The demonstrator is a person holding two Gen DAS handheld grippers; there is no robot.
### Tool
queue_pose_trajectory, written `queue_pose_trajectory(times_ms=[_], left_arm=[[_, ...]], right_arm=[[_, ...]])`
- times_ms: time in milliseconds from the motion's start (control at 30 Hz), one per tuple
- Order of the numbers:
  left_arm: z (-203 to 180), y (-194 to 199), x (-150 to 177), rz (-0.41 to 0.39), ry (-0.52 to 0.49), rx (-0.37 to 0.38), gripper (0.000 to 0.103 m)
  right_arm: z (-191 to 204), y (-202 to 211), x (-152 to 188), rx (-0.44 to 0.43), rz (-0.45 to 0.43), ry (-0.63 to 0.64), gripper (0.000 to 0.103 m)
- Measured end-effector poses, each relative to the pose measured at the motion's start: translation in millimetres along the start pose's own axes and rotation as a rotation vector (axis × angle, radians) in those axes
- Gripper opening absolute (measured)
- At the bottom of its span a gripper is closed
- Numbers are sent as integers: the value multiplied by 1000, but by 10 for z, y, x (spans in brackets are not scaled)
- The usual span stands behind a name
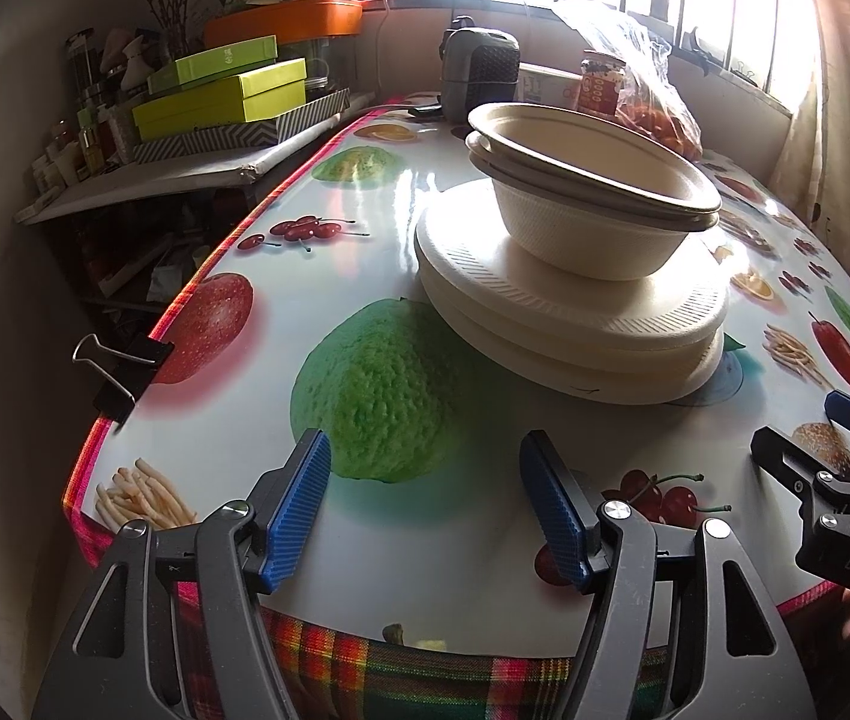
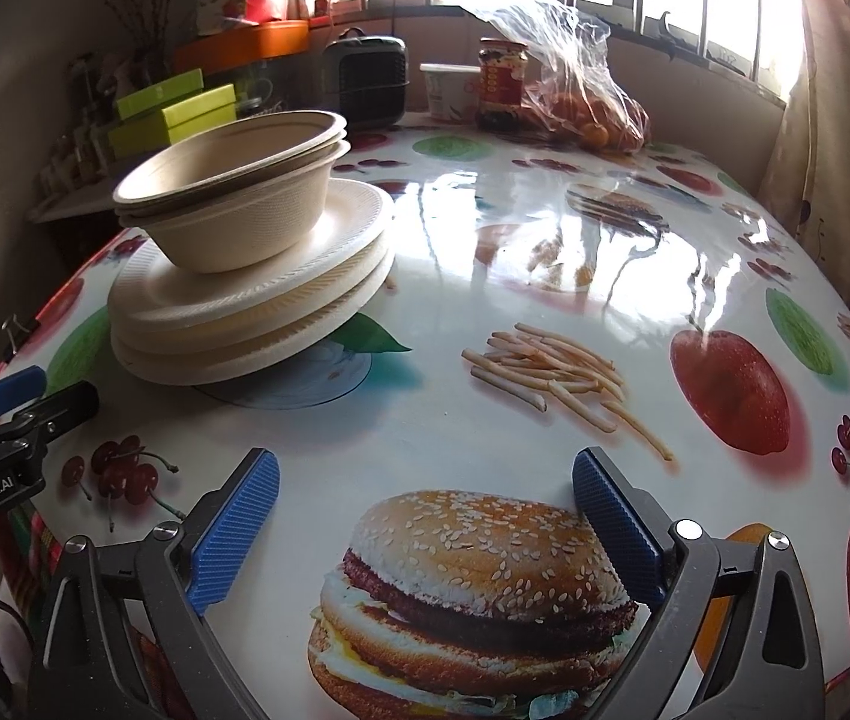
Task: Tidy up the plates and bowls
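Nested beige paper bowls (image 1: 592, 228) sit on top of a stack of white paper plates (image 1: 574, 312) on the table (image 1: 401, 528), which has a glossy fruit-print cloth. The top bowl tilts in the one below. My left gripper (image 1: 425, 441) hovers open over the near table edge, short of the plates, with nothing between its blue pads. The right wrist view shows the same bowls (image 2: 233, 222) and plates (image 2: 245, 312) at the left. My right gripper (image 2: 425, 457) stands wide open over a printed burger, holding nothing. Each gripper shows in the other's view: right gripper (image 1: 799, 420), left gripper (image 2: 62, 384).
A black binder clip (image 1: 119, 372) grips the cloth at the left edge. At the far end stand a grey appliance (image 1: 478, 72), a jar (image 2: 502, 84), a white cup (image 2: 445, 90) and a plastic bag of oranges (image 2: 592, 114). Green boxes (image 1: 221, 96) lie on a side shelf.
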State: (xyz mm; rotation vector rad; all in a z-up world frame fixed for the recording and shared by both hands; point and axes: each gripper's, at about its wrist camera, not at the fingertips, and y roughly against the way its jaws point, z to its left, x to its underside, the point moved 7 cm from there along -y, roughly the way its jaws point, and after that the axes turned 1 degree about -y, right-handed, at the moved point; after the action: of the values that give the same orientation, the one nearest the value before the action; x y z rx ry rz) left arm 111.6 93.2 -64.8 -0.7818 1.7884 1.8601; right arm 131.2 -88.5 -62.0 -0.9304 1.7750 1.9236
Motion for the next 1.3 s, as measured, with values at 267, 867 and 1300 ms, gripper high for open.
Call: queue_pose_trajectory(times_ms=[267,867,1300], left_arm=[[0,-1,2,0,-1,0,67],[-5,-4,4,-1,0,-1,67],[-5,-2,8,-1,1,0,67]], right_arm=[[2,0,2,0,-1,0,100],[5,-1,8,1,-2,0,100],[7,0,7,0,-2,1,102]])
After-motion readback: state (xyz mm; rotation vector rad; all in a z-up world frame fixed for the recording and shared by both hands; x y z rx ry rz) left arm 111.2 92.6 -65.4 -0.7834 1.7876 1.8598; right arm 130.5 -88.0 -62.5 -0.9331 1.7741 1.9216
